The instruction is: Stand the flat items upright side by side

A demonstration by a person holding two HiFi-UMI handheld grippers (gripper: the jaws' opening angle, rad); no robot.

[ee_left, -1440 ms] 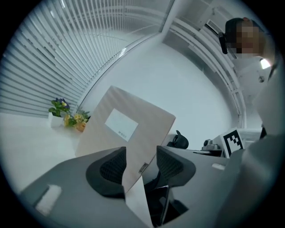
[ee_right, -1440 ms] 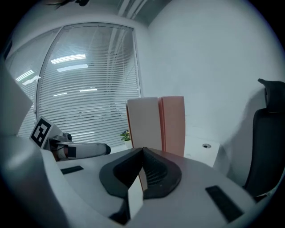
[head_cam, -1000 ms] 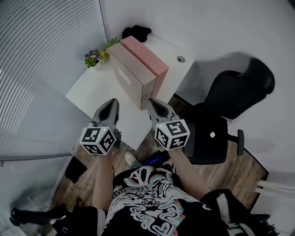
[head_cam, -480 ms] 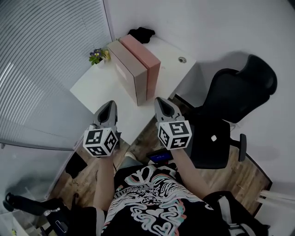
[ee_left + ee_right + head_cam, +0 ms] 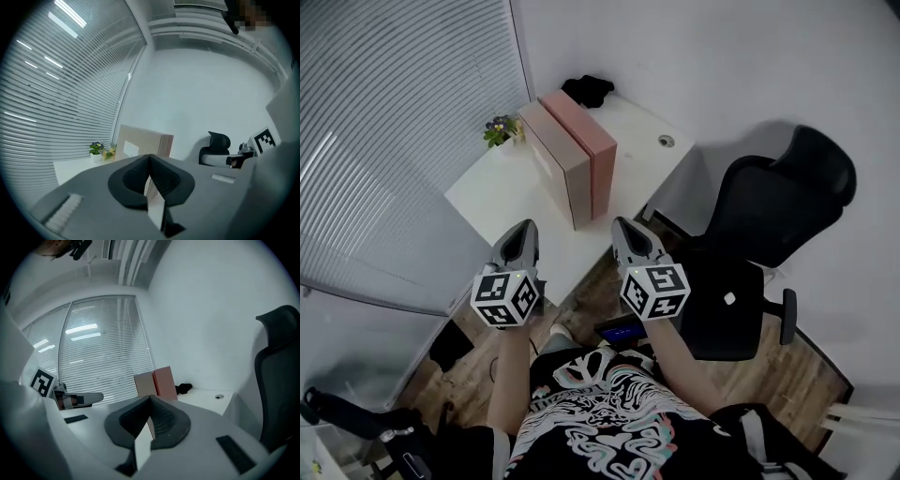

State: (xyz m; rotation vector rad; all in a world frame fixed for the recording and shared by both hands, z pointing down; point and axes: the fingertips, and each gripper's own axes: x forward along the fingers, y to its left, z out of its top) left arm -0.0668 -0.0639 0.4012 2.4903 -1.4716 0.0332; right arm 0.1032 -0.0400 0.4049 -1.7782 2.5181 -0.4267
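Note:
Two flat boxes stand upright side by side on the white desk (image 5: 502, 192): a beige box (image 5: 551, 161) on the left and a pink box (image 5: 584, 141) pressed against its right side. In the left gripper view the beige box (image 5: 140, 145) rises behind the jaws. The right gripper view shows the beige box (image 5: 144, 384) beside the pink box (image 5: 164, 380). My left gripper (image 5: 521, 238) hovers near the desk's near edge, shut and empty. My right gripper (image 5: 627, 234) floats off the desk's near corner, shut and empty. Both are well short of the boxes.
A small potted plant (image 5: 500, 128) sits at the desk's back left by the window blinds (image 5: 384, 141). A black cloth (image 5: 587, 89) lies at the far corner. A cable hole (image 5: 666, 141) is on the right side. A black office chair (image 5: 759, 234) stands to the right.
Both grippers have drawn back from the boxes toward me. They were close to the boxes' near ends and now hang by the desk's edge. The boxes stay upright.

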